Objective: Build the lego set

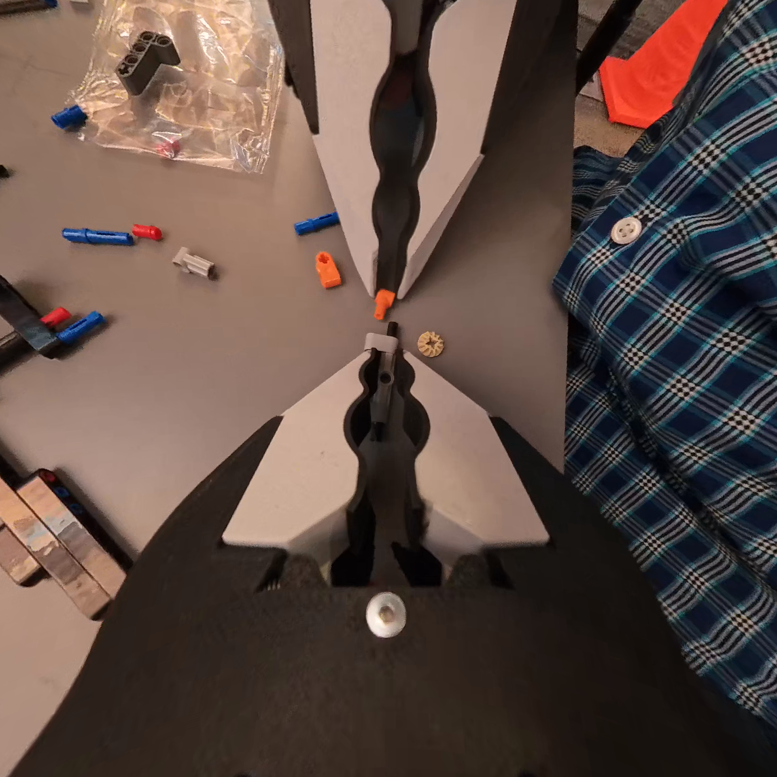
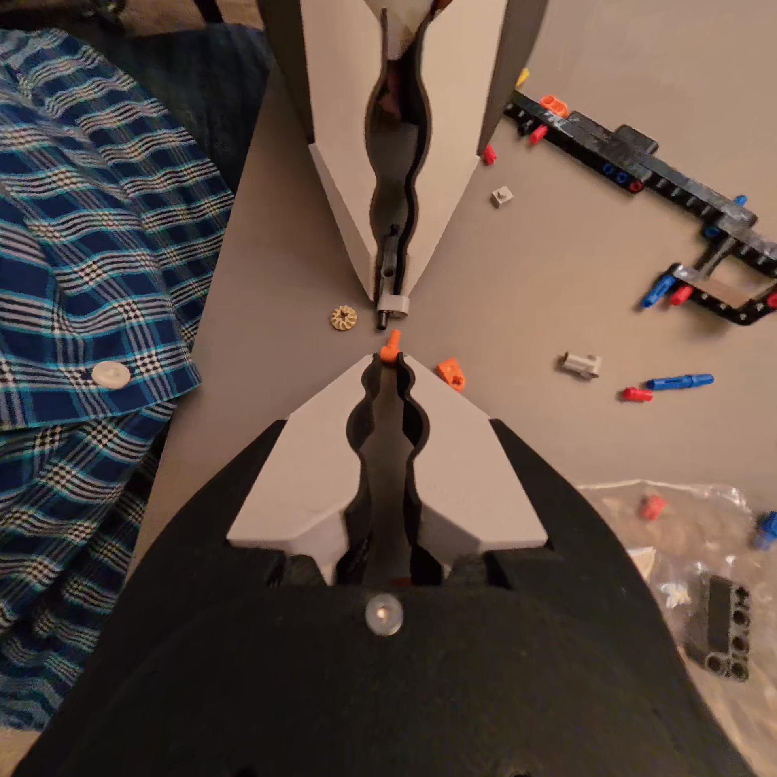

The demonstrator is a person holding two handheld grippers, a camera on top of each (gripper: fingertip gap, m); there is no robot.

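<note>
My left gripper (image 1: 383, 351) is shut on a grey connector with a black axle (image 1: 381, 341) whose tip pokes out past the fingertips. My right gripper (image 2: 389, 356) is shut on a small orange pin piece (image 2: 391, 347). The two grippers face each other tip to tip just above the grey table (image 1: 189, 378), with a small gap between the orange piece (image 1: 383, 305) and the axle tip (image 2: 382, 320). A tan bevel gear (image 1: 431, 344) lies on the table beside the tips; it also shows in the right wrist view (image 2: 343, 317). A second orange piece (image 1: 327, 271) lies near.
Loose blue pins (image 1: 97, 236), red pins (image 1: 146, 231) and a grey connector (image 1: 193, 262) lie scattered. A clear plastic bag (image 1: 189, 84) holds a black L-beam (image 1: 145, 61). A black beam frame assembly (image 2: 672, 189) lies at the far right. A person's plaid shirt (image 1: 672, 378) is at the table edge.
</note>
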